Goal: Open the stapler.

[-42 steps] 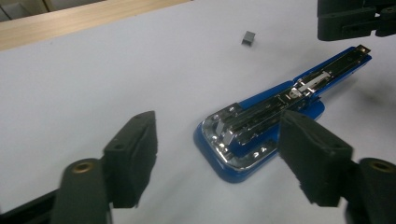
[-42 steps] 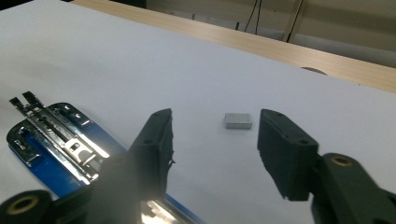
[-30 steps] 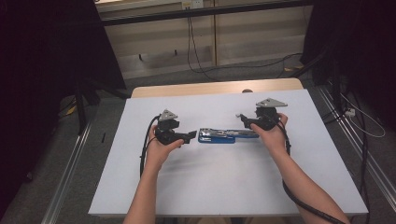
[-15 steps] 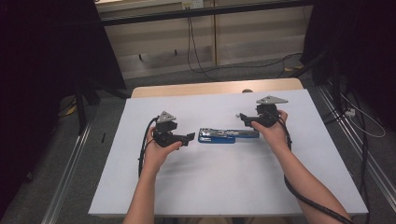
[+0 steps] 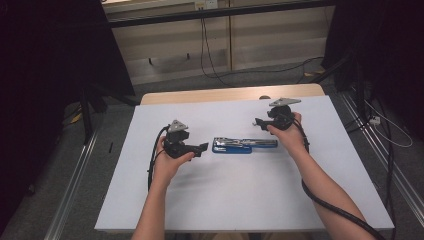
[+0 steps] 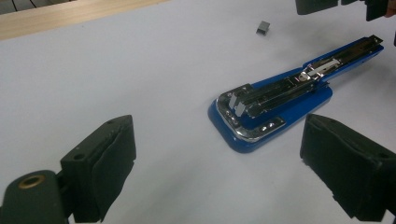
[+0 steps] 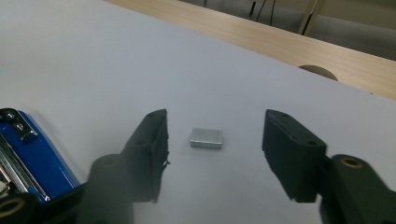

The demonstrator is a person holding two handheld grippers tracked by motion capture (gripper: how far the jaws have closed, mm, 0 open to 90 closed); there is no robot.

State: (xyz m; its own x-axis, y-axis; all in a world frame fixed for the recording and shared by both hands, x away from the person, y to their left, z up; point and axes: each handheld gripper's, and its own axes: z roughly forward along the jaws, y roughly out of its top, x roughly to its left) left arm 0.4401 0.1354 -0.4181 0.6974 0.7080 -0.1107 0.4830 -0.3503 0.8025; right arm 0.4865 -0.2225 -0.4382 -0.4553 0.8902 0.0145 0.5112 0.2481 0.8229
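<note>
A blue stapler (image 5: 235, 145) lies swung open flat on the white sheet, its chrome magazine bared (image 6: 271, 105); its blue end shows in the right gripper view (image 7: 28, 154). A small block of staples (image 7: 206, 138) lies on the sheet beyond the stapler's far end (image 6: 263, 28). My right gripper (image 5: 257, 121) hovers over this block; its jaws have just been closing, the block sits between them untouched (image 7: 215, 123). My left gripper (image 5: 202, 147) rests left of the stapler, jaws wide open and holding nothing (image 6: 219, 140).
The white sheet (image 5: 225, 200) covers the table, leaving a wooden strip (image 5: 200, 95) at the far edge with a round cable hole (image 7: 317, 71). Metal rails run along both sides of the table. Cables lie on the floor beyond.
My right gripper has shifted a little away from the stapler's end toward the far edge, and its jaws have narrowed. The left gripper and stapler have not moved.
</note>
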